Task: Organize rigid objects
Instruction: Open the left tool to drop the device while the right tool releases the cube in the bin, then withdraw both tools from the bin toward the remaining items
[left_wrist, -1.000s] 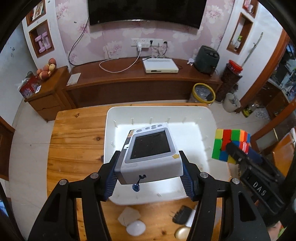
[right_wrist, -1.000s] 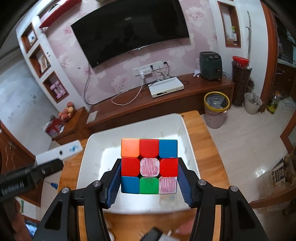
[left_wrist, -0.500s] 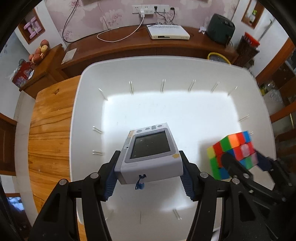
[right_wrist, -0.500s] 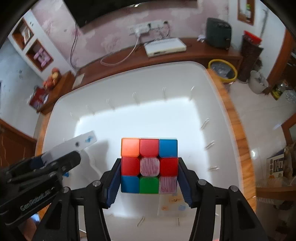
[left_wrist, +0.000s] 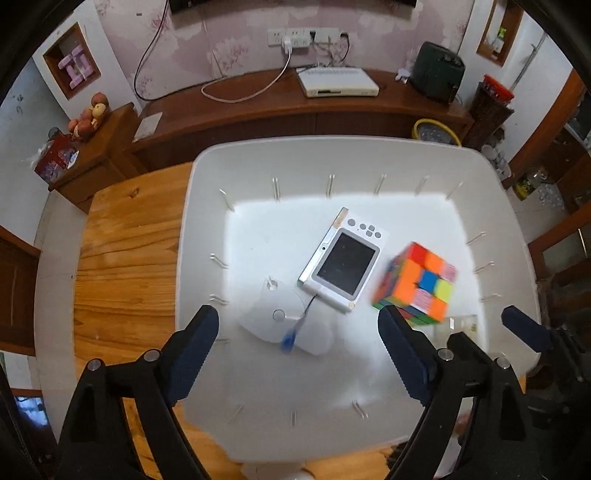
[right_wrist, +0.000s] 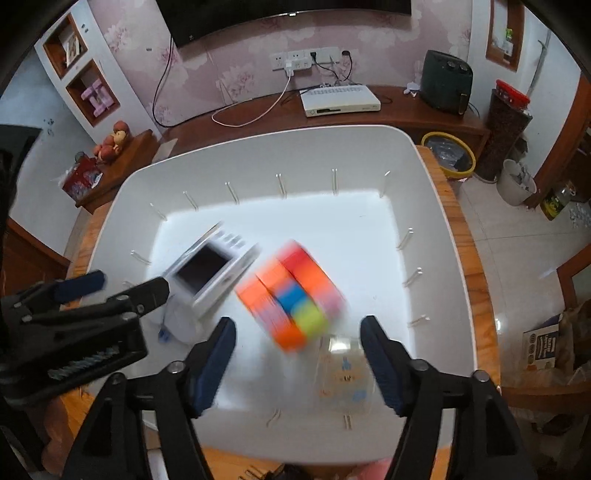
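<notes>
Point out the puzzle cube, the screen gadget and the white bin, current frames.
puzzle cube (left_wrist: 419, 286), left wrist view, on its blue centre sticker.
screen gadget (left_wrist: 345, 264), left wrist view, middle of its dark screen.
white bin (right_wrist: 436, 173), right wrist view, on its right wall.

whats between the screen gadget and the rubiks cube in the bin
Nothing: in the left wrist view only a narrow strip of bare white bin floor separates the screen gadget from the Rubik's cube. The right wrist view is too blurred to confirm.
</notes>
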